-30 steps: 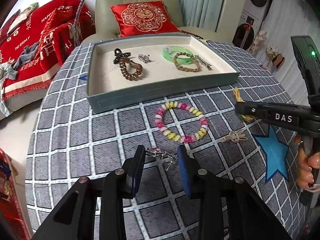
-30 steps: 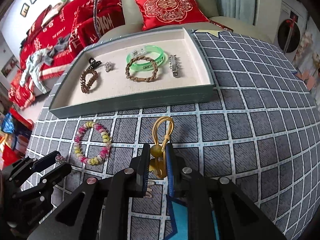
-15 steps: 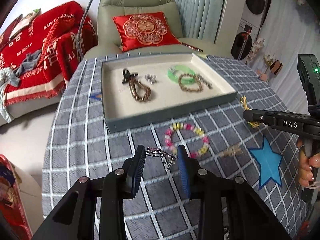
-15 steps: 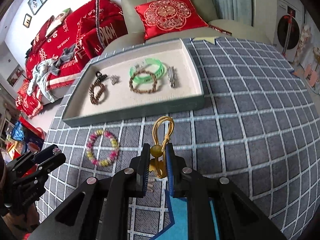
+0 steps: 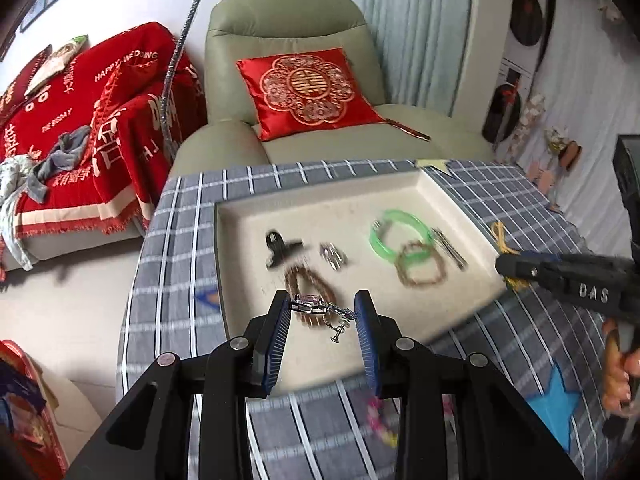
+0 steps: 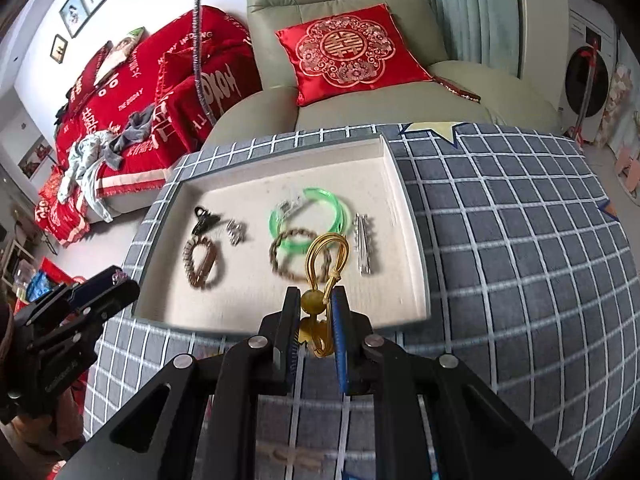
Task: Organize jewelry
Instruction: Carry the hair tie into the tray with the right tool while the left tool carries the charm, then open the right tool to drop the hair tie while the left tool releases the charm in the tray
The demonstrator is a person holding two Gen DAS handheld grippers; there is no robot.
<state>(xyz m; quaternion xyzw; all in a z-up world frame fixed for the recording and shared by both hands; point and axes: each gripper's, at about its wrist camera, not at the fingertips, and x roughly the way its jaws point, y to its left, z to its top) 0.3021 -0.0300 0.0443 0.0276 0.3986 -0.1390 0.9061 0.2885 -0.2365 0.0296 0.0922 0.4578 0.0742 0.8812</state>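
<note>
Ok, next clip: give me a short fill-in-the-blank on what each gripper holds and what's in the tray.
1. The right gripper is shut on a ____ cord charm.
2. The left gripper holds a ____ chain piece.
3. The translucent bangle in the tray is ____.

Missing words: gold; silver; green

The tray (image 6: 404, 216) has a cream lining and a grey-green rim; around it the tablecloth (image 6: 520, 260) is grey with a white grid. Inside the tray lie a translucent green bangle (image 6: 308, 216), brown beaded bracelets (image 6: 202, 258), a black clip (image 6: 204, 216) and silver pieces. Behind the tray, a red cushion (image 6: 348, 52) carries a gold medallion pattern. Both grippers are black with blue pads.
</note>
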